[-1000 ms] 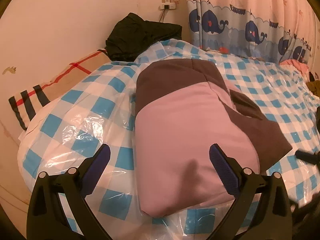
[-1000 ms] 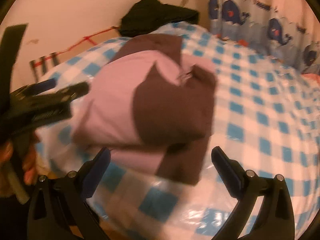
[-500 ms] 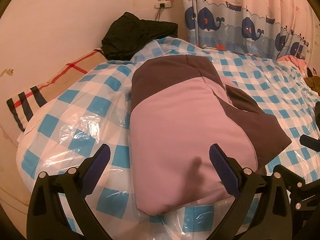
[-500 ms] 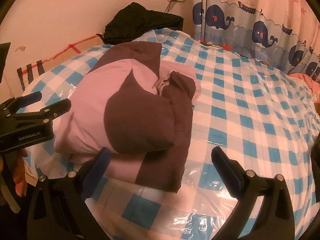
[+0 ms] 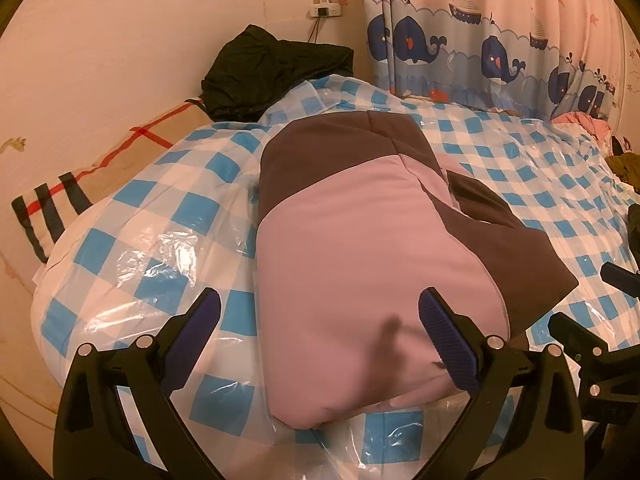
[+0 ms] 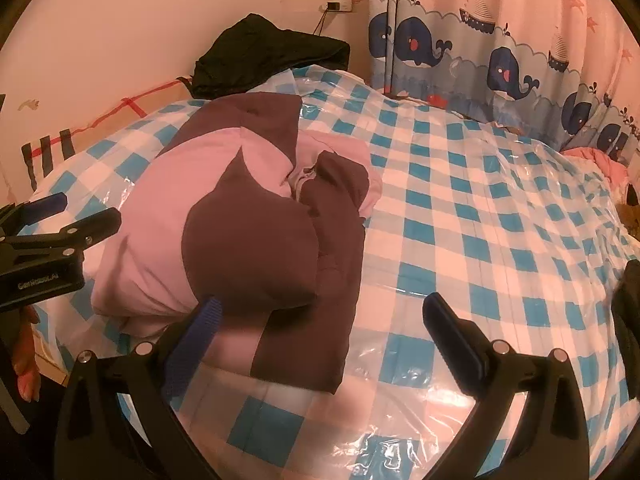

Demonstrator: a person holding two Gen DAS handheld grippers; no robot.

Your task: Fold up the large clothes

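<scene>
A puffy pink and dark brown jacket point(image 5: 360, 248) lies folded into a bundle on the blue and white checked bed point(image 5: 132, 248), which is covered in clear plastic. In the right wrist view the jacket point(image 6: 240, 236) sits left of centre, with a brown flap reaching toward the near edge. My left gripper point(image 5: 320, 332) hovers open just over the bundle's near pink end, holding nothing. My right gripper point(image 6: 320, 328) is open above the brown flap and the bed. The left gripper point(image 6: 60, 224) also shows at the left edge of the right wrist view.
A black garment point(image 5: 272, 72) is heaped against the wall at the bed's far corner. A striped pillow point(image 5: 80, 176) lies along the wall. A whale-print curtain point(image 5: 492, 44) hangs behind the bed. Pink clothes point(image 5: 588, 124) lie at the far right. A hand point(image 6: 26, 360) shows at lower left.
The right gripper has swung to the right and drawn back, so the jacket now sits further left in its view. The left gripper has shifted only slightly. The jacket has not moved.
</scene>
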